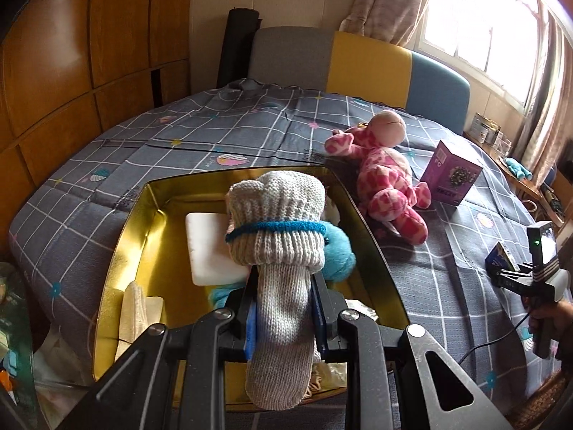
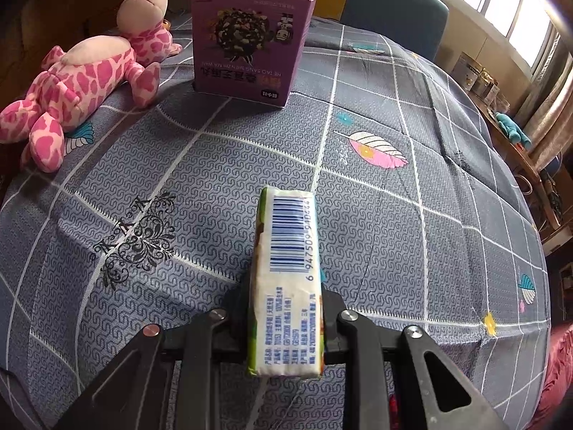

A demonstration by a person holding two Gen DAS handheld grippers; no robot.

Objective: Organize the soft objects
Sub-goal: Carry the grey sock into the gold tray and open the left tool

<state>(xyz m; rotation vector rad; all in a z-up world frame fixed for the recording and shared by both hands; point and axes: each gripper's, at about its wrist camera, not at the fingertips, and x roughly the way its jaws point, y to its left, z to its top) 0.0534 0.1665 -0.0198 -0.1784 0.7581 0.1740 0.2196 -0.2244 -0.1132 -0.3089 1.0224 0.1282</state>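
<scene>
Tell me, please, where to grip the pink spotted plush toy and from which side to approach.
Probably the narrow leg: the pink plush toy lies on its back, belly wide. Come from above, away from the purple box.

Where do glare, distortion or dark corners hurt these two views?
Left wrist: the window is blown out, the tin wall throws gold reflections, and the bed edge bows from the fisheye. Right wrist: grid lines curve, corners go dark, yet the pack barcode reads sharp.
</scene>
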